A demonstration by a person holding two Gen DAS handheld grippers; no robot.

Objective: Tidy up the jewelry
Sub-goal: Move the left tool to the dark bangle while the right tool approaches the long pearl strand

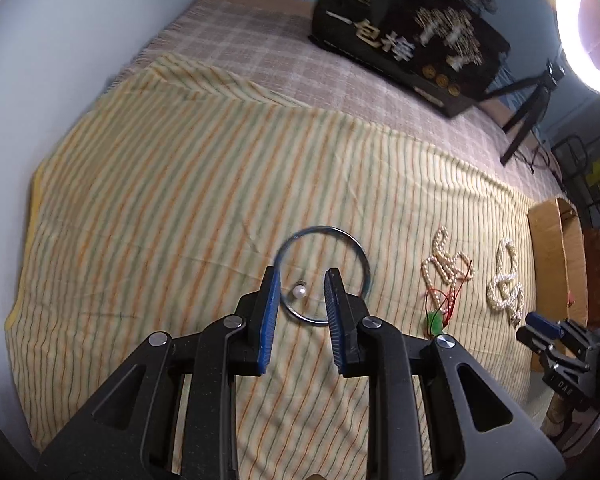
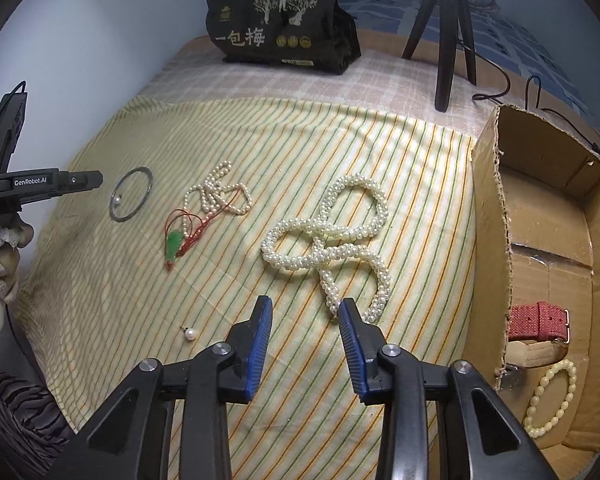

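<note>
My left gripper (image 1: 302,280) is open, its fingertips just above the near part of a thin metal bangle (image 1: 365,268) lying on the striped cloth, with a small pearl earring (image 1: 299,291) inside the ring. The bangle (image 2: 118,216) also shows in the right wrist view. My right gripper (image 2: 304,308) is open and empty, just short of a thick pearl rope necklace (image 2: 332,236). A thin pearl necklace with red cord and green pendant (image 2: 216,200) lies between bangle and rope. A second pearl earring (image 2: 190,334) lies left of my right fingers.
An open cardboard box (image 2: 496,208) at the right holds a red watch strap (image 2: 538,320) and a pale bead bracelet (image 2: 552,400). A black snack bag (image 2: 280,20) and a tripod (image 2: 446,40) stand at the back. A ring light (image 1: 592,28) glows at the upper right.
</note>
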